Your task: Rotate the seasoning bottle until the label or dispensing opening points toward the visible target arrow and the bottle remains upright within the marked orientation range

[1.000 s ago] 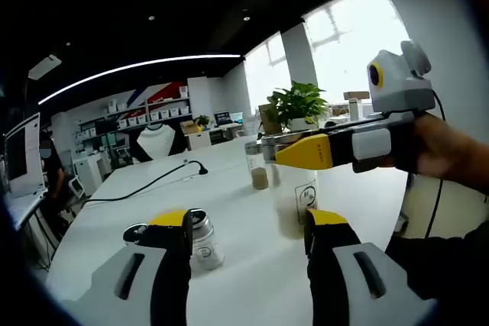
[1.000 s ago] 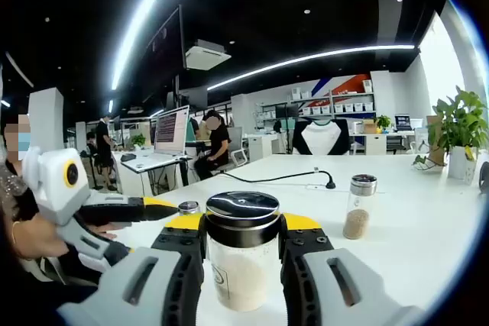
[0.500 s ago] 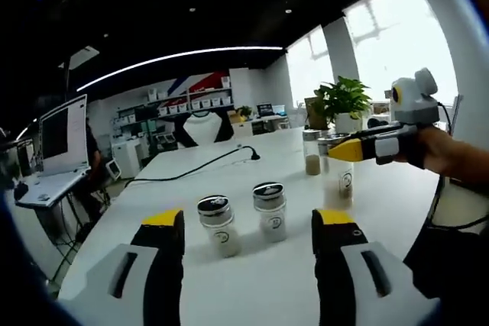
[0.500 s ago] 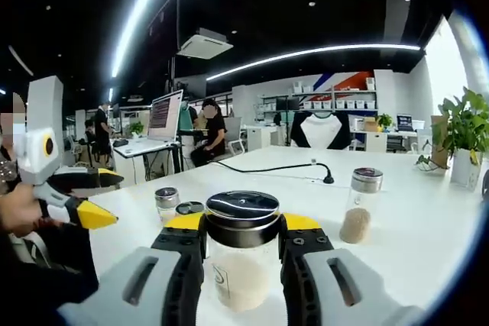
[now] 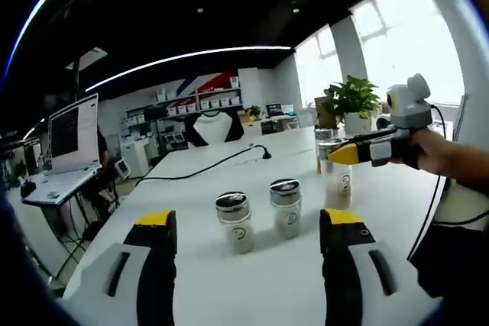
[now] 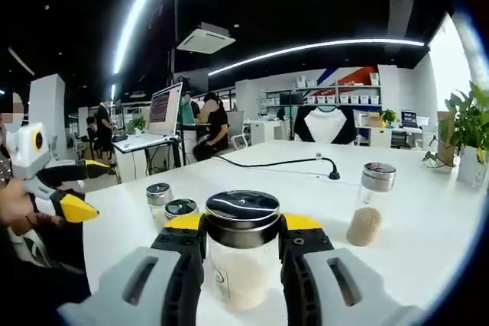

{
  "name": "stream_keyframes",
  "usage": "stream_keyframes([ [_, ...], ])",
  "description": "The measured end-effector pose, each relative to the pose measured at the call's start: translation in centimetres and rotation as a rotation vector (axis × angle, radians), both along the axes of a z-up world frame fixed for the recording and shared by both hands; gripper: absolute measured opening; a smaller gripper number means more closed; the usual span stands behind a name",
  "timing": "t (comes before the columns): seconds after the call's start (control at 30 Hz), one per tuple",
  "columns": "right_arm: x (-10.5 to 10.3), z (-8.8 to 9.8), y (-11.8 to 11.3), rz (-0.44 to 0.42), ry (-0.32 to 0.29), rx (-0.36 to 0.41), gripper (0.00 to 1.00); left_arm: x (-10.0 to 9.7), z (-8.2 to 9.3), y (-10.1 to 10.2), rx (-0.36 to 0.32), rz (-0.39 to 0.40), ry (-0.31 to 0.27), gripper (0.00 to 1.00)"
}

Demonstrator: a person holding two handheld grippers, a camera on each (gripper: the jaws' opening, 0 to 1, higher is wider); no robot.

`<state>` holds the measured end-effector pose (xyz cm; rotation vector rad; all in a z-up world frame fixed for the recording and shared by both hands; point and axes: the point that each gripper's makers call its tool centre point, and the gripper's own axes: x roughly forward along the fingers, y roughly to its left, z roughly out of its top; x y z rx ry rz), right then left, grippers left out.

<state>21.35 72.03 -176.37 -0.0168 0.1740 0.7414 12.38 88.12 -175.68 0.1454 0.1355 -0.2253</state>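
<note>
Right gripper view: jaws clamp a clear, metal-lidded seasoning bottle (image 6: 242,253); left gripper (image 5: 248,246) gapes empty.

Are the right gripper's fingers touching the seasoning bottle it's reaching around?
Touching. In the right gripper view, the right gripper has both fingers pressed against the sides of the seasoning bottle just under its dark cap.
</note>
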Motion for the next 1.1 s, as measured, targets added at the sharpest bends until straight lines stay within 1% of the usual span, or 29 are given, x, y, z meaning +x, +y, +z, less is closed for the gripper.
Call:
stream_keyframes([
  [0.17, 0.1, -0.3, 0.6, 0.015, 0.005, -0.006, 0.34, 0.1, 0.1, 0.5, 0.005, 0.011, -0.001, 0.81],
  [0.23, 0.1, -0.4, 0.7, 0.018, 0.008, -0.003, 0.34, 0.1, 0.2, 0.9, 0.004, 0.031, -0.005, 0.84],
  [0.3, 0.1, -0.6, 0.8, 0.021, 0.012, -0.003, 0.34, 0.2, 0.2, 0.9, -0.001, 0.029, -0.001, 0.86],
  [0.33, 0.1, -0.9, 0.8, 0.022, 0.017, -0.004, 0.34, 0.2, 0.0, 1.0, -0.004, 0.029, 0.005, 0.86],
  [0.5, 0.0, -0.9, 0.9, 0.031, 0.016, 0.000, 0.35, 0.3, -0.3, 1.2, 0.001, 0.039, 0.011, 0.85],
  [0.67, -0.4, -1.1, 1.3, 0.064, 0.002, -0.031, 0.35, 0.3, -0.7, 1.1, -0.005, 0.038, 0.024, 0.85],
  [0.73, -0.5, -1.1, 1.3, 0.064, -0.005, -0.033, 0.35, 0.3, -0.8, 1.0, -0.005, 0.039, 0.027, 0.85],
  [0.97, -0.4, -1.1, 1.3, 0.070, -0.001, -0.036, 0.35, 0.1, -1.0, 0.9, -0.004, 0.034, 0.038, 0.85],
  [1.03, -0.4, -1.1, 1.4, 0.072, 0.004, -0.046, 0.35, -0.1, -0.7, 0.9, -0.010, 0.029, 0.027, 0.85],
  [1.1, -0.4, -1.1, 1.4, 0.073, 0.010, -0.048, 0.35, -0.1, -0.7, 0.7, -0.012, 0.023, 0.032, 0.86],
])
